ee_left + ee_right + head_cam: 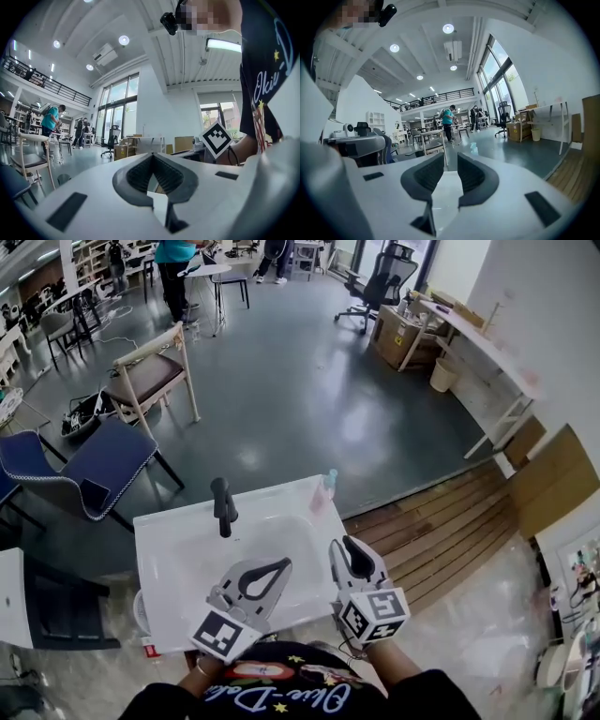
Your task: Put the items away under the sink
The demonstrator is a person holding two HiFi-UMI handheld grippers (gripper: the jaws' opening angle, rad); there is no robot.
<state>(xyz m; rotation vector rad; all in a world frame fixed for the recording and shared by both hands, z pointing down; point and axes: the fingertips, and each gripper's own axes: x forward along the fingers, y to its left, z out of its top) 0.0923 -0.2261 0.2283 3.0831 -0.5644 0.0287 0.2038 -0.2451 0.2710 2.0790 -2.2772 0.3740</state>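
The bottle (pixel 325 486) stands upright on the far right corner of the sink (pixel 187 554), ahead of my parted, empty right gripper (pixel 352 547), farther from my clenched, empty left gripper (pixel 279 568).

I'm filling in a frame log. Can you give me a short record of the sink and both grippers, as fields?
sink: white, just in front of the person
faucet: black, on the sink's far side, left of the middle
bottle: small, upright at the sink's far right corner
left gripper: shut, empty, over the sink's near edge
right gripper: open, nothing between the jaws, over the sink's near edge
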